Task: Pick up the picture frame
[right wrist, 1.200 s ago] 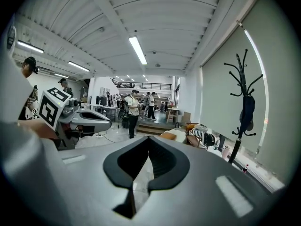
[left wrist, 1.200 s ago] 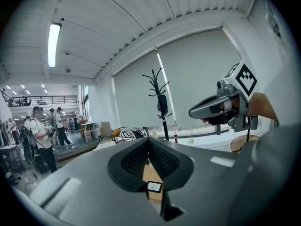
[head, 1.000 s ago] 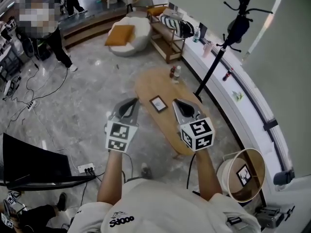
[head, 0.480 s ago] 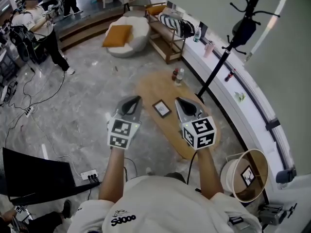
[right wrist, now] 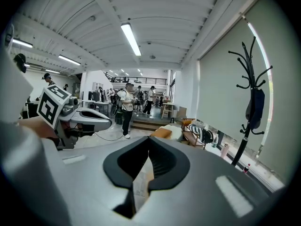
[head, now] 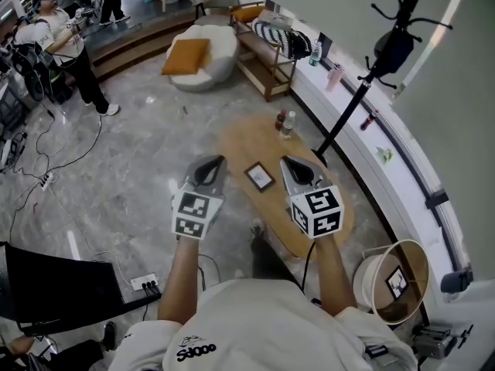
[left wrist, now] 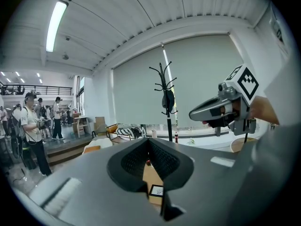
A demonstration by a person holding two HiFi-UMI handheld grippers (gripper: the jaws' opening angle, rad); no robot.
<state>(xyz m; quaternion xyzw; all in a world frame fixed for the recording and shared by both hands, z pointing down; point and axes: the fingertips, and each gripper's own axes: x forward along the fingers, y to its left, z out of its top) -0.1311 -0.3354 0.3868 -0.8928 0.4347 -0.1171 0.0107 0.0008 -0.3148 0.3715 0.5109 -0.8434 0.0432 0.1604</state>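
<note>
Task status: approach stage, with no contact made. The picture frame (head: pixel 260 176) lies flat on the oval wooden table (head: pixel 238 140), untouched. In the head view it sits between the two grippers, to the right of the left gripper (head: pixel 210 162) and to the left of the right gripper (head: pixel 295 164), beyond their tips and below them. Both grippers are held above the near part of the table, pointing forward and slightly down. The left gripper's jaws are closed against each other with nothing between them. In the left gripper view the frame appears low, through the notch beneath the closed jaws, ahead and below rather than at pad level. The right gripper's jaws are likewise closed together and empty. The right gripper view shows only floor through the gap under the jaws and no frame. Two small bottles (head: pixel 284 122) stand at the far end of the table, well beyond the frame and clear of either gripper. No stage of the pick is complete. Judged from this layout, every stage is still outstanding: open at least one pair of jaws, lower that gripper to the table surface, take an edge of the frame between the pads, close on it, and lift. Because the frame lies flat, gripping an edge probably calls for a low, shallow approach.
</note>
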